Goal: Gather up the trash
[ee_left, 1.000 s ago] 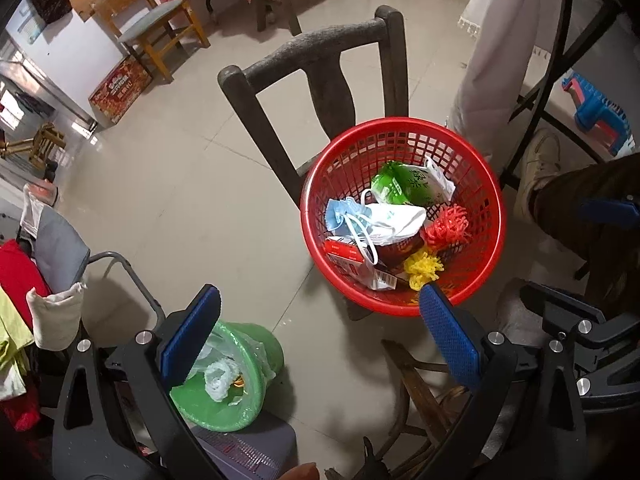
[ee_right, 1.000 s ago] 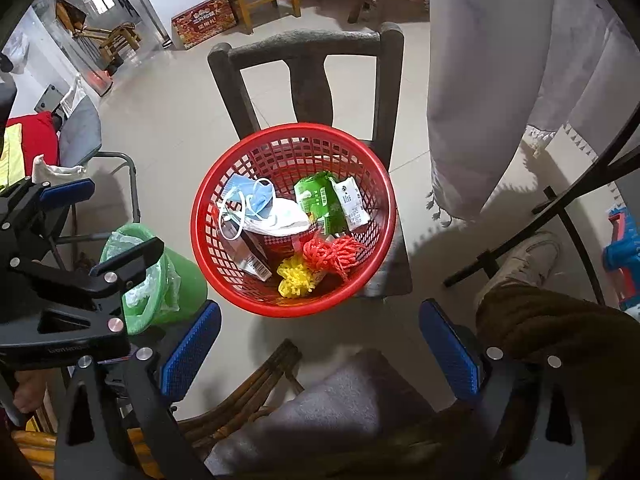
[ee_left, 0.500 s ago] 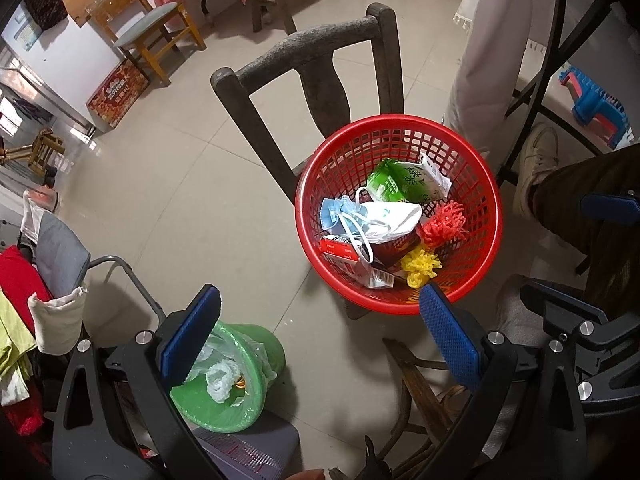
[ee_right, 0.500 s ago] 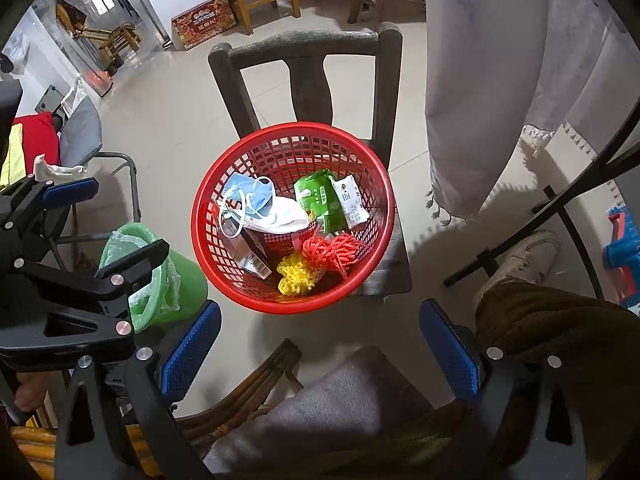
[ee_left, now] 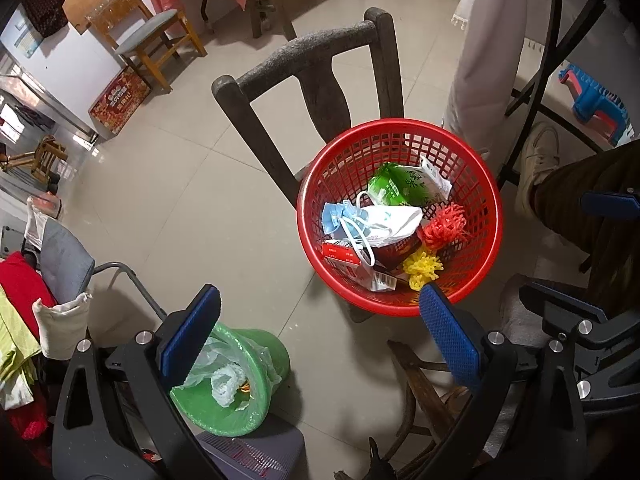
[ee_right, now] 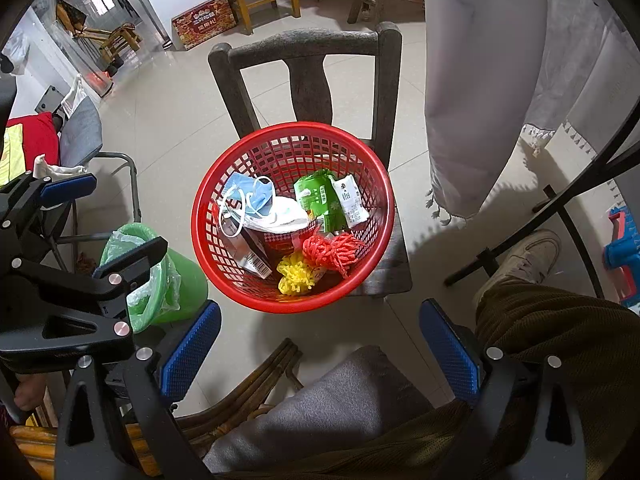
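Note:
A red mesh basket [ee_left: 476, 292] [ee_right: 208, 248] stands on a dark wooden chair [ee_left: 316, 56] [ee_right: 304, 44]. It holds trash: face masks [ee_left: 380, 220] [ee_right: 256, 200], a green packet [ee_left: 394, 188] [ee_right: 320, 200], a red net ball [ee_left: 444, 226] [ee_right: 336, 252], a yellow net ball [ee_left: 422, 266] [ee_right: 296, 276] and a small carton [ee_left: 352, 260] [ee_right: 248, 252]. A green bin [ee_left: 228, 396] [ee_right: 160, 280] with a plastic liner stands on the floor to the left. My left gripper [ee_left: 320, 340] and right gripper [ee_right: 320, 348] are both open, empty, above and short of the basket.
A person's leg [ee_right: 560, 340] and white shoe [ee_right: 528, 256] are at the right. A white cloth [ee_right: 480, 80] hangs over a black frame. A rattan seat with a grey cushion [ee_right: 320, 408] lies below. A folding chair with clothes [ee_left: 52, 248] stands left.
The left wrist view has drifted slightly, so the basket sits a little higher and further left in it. The right gripper has barely moved. Both grippers stay open.

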### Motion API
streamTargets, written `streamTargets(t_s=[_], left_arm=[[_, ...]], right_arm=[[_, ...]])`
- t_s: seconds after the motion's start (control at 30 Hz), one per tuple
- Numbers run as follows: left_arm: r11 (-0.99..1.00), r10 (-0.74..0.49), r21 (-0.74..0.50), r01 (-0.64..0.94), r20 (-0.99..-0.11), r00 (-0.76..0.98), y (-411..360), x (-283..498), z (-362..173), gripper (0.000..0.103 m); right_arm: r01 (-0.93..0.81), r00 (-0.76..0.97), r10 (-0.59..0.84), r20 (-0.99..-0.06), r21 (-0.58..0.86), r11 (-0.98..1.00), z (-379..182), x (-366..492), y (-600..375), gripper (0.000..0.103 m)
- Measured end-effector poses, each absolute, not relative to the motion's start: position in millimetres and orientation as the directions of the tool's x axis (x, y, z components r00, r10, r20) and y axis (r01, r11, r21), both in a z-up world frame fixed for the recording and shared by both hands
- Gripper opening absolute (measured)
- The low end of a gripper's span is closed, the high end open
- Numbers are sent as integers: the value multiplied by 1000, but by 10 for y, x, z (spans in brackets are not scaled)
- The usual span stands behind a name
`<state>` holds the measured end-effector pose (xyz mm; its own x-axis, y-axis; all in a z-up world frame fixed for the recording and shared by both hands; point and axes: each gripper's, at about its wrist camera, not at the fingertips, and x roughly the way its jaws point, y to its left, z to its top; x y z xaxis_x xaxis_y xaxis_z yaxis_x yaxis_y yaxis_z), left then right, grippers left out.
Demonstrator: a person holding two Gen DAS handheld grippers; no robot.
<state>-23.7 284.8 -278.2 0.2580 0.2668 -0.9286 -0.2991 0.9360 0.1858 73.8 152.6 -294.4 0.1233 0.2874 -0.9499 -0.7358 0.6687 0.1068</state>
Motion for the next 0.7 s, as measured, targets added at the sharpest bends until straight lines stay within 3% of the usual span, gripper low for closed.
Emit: streamTargets(t_s=[0.7], left_arm=[[937,272,194,-289,-927,259,2819,-235,-2777,96]], right_arm=[[-737,123,288,-950,107,668,-2944,729,1526,97]])
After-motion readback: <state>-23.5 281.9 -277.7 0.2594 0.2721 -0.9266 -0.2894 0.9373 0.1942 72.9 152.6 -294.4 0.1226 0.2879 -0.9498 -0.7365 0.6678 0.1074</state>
